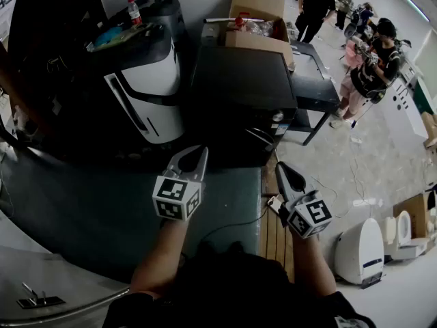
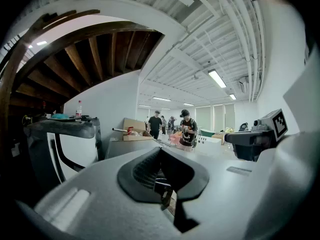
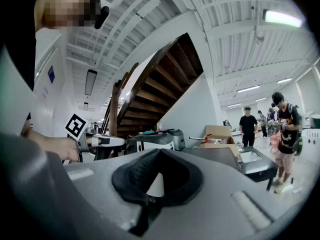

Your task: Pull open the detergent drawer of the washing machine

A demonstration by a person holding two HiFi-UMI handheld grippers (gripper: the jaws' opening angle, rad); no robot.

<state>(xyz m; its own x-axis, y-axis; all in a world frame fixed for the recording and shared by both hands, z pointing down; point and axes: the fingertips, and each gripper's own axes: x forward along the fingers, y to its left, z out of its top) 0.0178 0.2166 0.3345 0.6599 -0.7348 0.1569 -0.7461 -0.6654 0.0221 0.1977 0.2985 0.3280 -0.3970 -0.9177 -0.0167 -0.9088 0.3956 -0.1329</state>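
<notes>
A dark, box-shaped machine (image 1: 242, 87) stands ahead of me, with a round knob (image 1: 276, 117) on its shadowed front. I cannot make out a detergent drawer on it. My left gripper (image 1: 198, 152) is held short of its front, jaws together and nothing between them. My right gripper (image 1: 281, 168) hovers beside it, near the machine's lower right corner, also shut and empty. In the left gripper view the closed jaws (image 2: 161, 153) point toward the machine's grey top (image 2: 127, 146). In the right gripper view the jaws (image 3: 159, 155) point level at the same machine (image 3: 210, 155).
A white-and-black appliance (image 1: 140, 80) stands left of the machine, with a bottle (image 1: 135, 11) behind it. A cardboard box (image 1: 256, 19) sits at the back, a black table (image 1: 314, 87) to the right. People (image 1: 372, 67) stand at the far right. A white unit (image 1: 362, 251) sits on the floor.
</notes>
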